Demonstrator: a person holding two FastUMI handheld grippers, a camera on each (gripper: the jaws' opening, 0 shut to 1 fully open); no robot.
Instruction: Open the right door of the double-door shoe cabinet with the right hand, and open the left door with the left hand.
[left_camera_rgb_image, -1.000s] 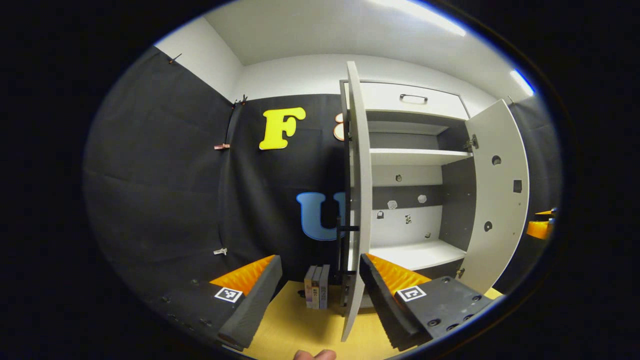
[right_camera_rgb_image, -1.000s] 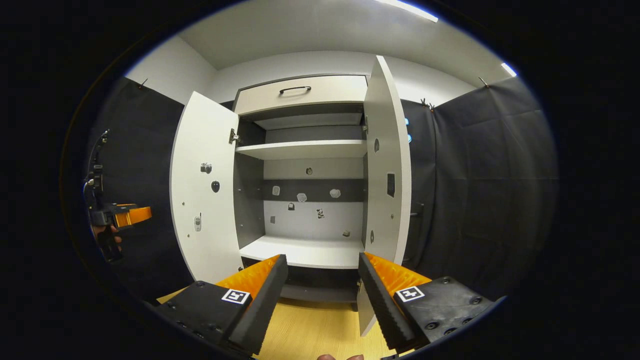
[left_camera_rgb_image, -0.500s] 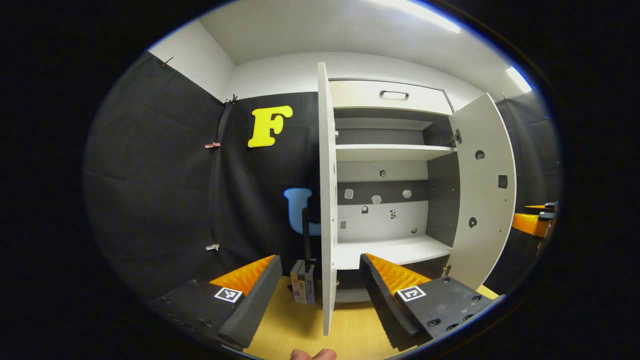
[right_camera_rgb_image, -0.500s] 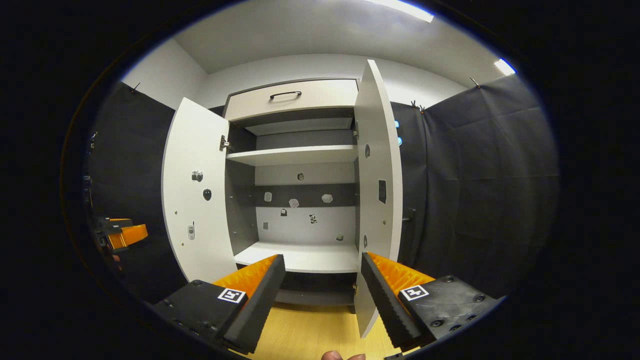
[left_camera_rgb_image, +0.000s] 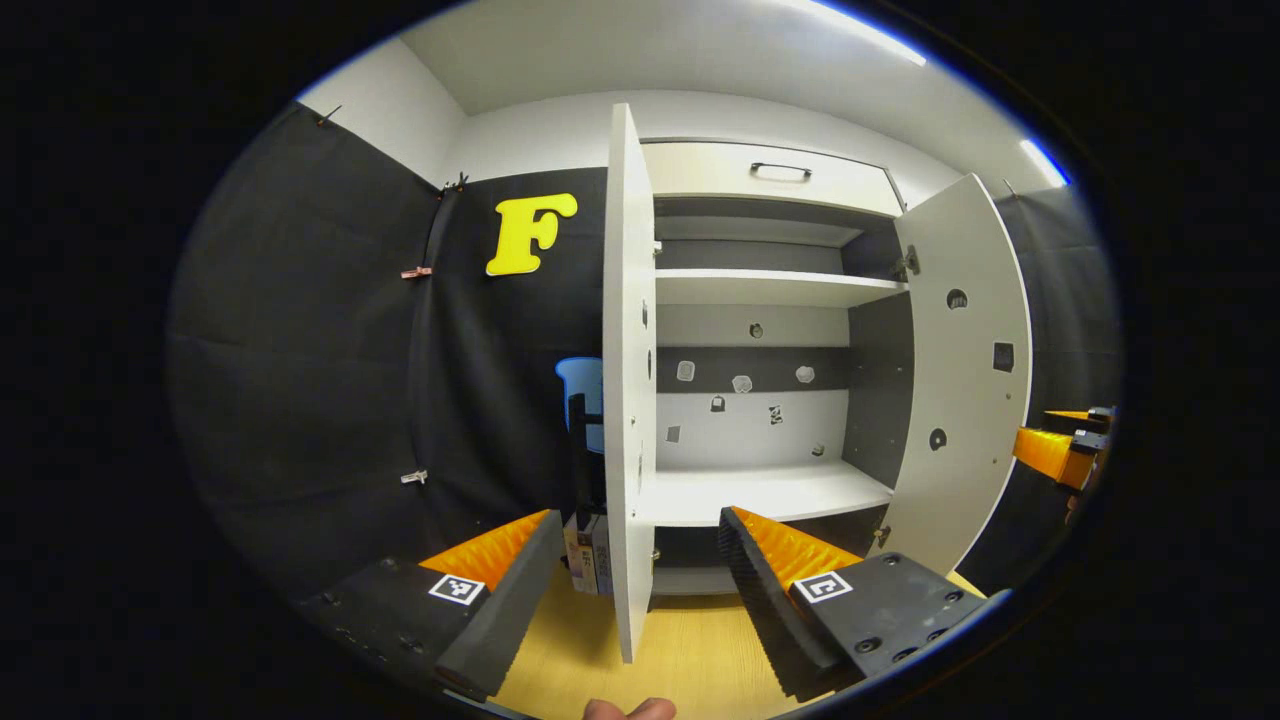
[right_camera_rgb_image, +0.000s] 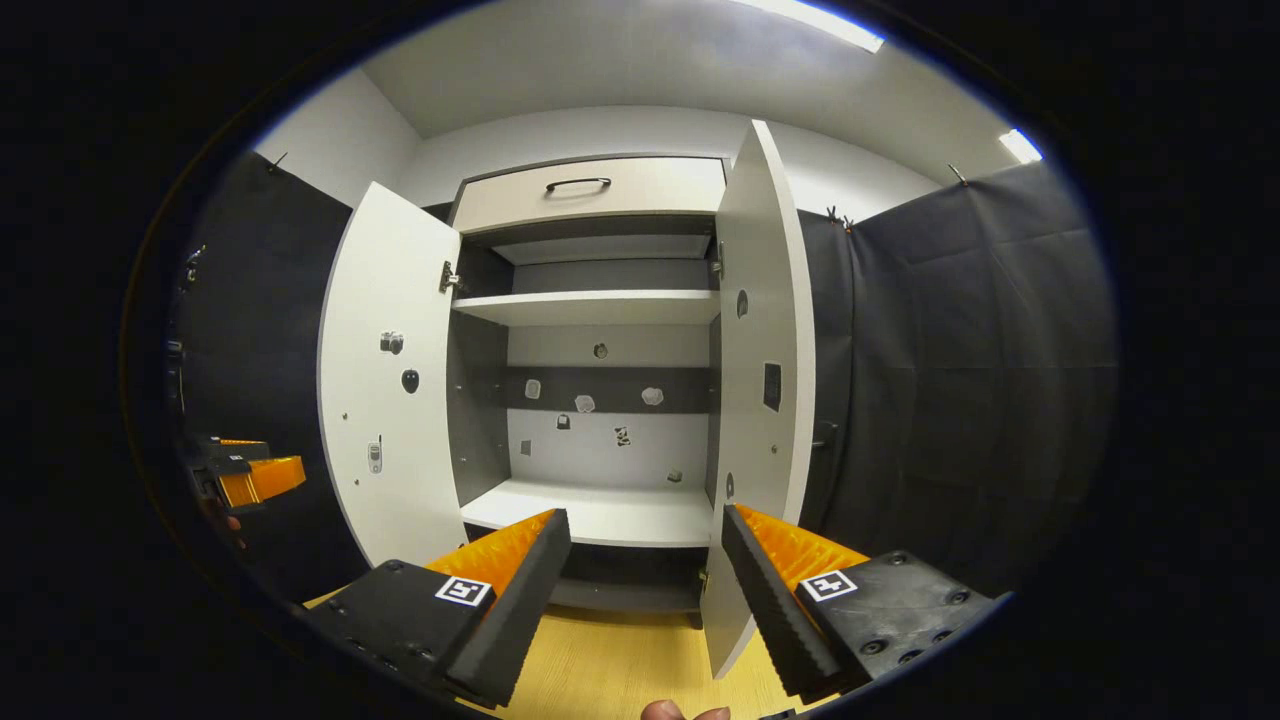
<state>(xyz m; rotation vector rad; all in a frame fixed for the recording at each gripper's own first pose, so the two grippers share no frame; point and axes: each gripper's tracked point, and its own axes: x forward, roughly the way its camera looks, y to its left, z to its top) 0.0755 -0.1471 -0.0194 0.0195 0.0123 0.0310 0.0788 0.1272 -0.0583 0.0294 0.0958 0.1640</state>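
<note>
Plainly, the shoe cabinet (right_camera_rgb_image: 600, 420) fills the centre of the right gripper view, its interior exposed from the top shelf down to the bottom board. Both of its doors stand swung out, so the task looks essentially complete.

Left door (left_camera_rgb_image: 628, 380): in the left gripper view it runs as a tall vertical slab just left of centre, seen nearly edge-on, long axis upright. Its lower edge drops between the two fingers of the left gripper (left_camera_rgb_image: 640, 560), nearer the right-hand one in the frame but touching neither. In the right gripper view the same door (right_camera_rgb_image: 385, 380) shows its inner face at centre left.

Right door (right_camera_rgb_image: 760, 400): it stands upright just right of centre in the right gripper view, its lower corner coming down beside the right-hand finger of the right gripper (right_camera_rgb_image: 645, 560), without visible contact. In the left gripper view it (left_camera_rgb_image: 960, 370) spreads broad at the right of the frame.

Grippers: each has its fingers spread apart and holds nothing. Each gripper lies nearest its own door (left to left, right to right), so any further widening would fall to the same hand; in my judgement none is needed.

Minor items: a few upright books (left_camera_rgb_image: 588, 555) stand on the floor just left of the left door's foot.
</note>
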